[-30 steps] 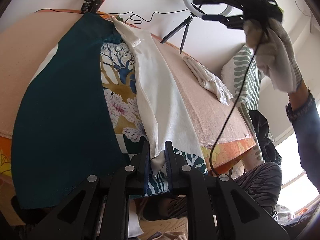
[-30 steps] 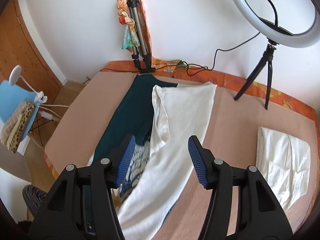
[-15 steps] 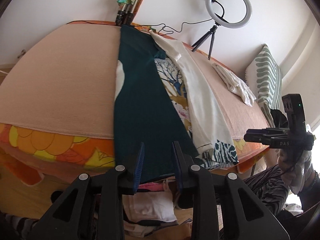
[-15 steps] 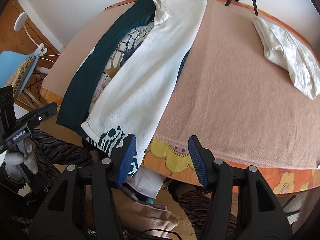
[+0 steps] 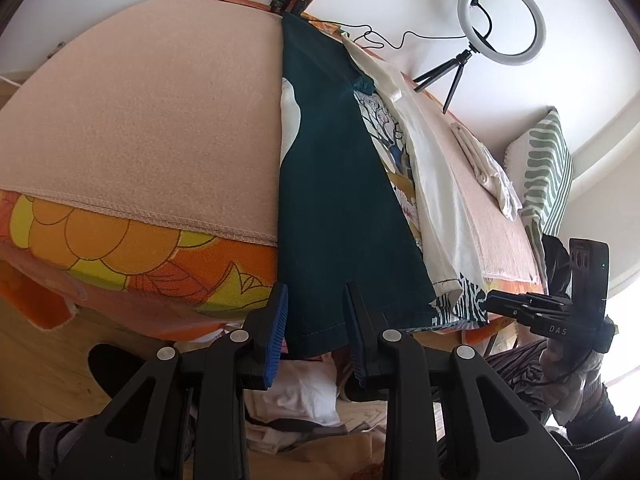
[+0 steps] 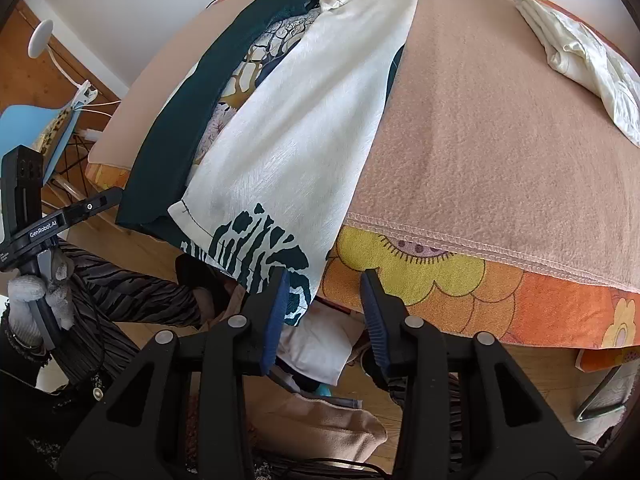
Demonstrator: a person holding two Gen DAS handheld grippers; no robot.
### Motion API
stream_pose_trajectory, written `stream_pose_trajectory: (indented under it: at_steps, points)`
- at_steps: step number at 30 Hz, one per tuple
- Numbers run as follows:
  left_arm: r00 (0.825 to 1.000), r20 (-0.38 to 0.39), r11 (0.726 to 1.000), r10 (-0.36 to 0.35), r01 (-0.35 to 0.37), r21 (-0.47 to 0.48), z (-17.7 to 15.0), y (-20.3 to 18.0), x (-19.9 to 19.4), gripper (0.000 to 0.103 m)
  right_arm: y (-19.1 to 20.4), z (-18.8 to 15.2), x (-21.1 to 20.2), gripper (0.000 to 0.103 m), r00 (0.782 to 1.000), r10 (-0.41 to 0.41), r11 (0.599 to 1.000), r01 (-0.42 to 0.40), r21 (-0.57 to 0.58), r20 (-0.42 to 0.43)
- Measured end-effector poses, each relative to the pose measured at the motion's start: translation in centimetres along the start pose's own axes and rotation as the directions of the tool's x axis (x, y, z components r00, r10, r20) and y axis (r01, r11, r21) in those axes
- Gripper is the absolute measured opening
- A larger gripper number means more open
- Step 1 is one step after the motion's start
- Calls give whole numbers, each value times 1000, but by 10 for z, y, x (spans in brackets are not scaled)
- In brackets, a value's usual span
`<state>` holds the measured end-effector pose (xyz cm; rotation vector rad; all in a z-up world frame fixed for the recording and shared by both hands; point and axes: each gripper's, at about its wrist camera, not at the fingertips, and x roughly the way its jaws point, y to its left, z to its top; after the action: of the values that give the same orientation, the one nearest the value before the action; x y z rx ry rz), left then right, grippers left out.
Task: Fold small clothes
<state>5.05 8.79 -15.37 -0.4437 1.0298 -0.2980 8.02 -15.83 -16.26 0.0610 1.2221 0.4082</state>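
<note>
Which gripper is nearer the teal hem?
Left. The left gripper has open jaws straddling the teal garment's hem; the right gripper sits further along, by the white zebra-print hem.

**Garment across the table, folded cloth at the far right**

A long garment [image 6: 304,120] lies on the blanket-covered table [image 6: 500,140], reaching from the far edge to the near edge, where its hem overhangs. A folded cloth [image 6: 580,52] lies well apart near the far right corner, a ring light [image 5: 500,20] behind it.

"GenRobot.AI" on left gripper [image 6: 86,208]; "DAS" on right gripper [image 5: 520,308].
</note>
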Motion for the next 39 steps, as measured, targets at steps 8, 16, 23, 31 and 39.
stream_pose_trajectory:
  at_steps: [8, 16, 23, 31, 39]
  points:
    - [999, 24, 999, -20, 19, 41, -1, -2, -1, 21, -4, -2, -2, 1, 1000, -21, 1000, 22, -6, 5]
    - [999, 20, 999, -30, 30, 41, 0, -1, -3, 19, -26, -1, -7, 20, 984, 178, 975, -179, 133, 18]
    - [999, 11, 999, -42, 42, 15, -1, 3, -4, 19, -41, -14, 24, 31, 928, 372, 884, -344, 316, -31]
    - [999, 10, 999, -33, 32, 18, -1, 4, -3, 19, -39, -21, 23, 3, 917, 398, 868, -377, 323, -1]
    - [997, -15, 996, -82, 81, -25, 1, 8, -8, 23, -33, -20, 21, 4, 921, 389, 889, -374, 263, -6]
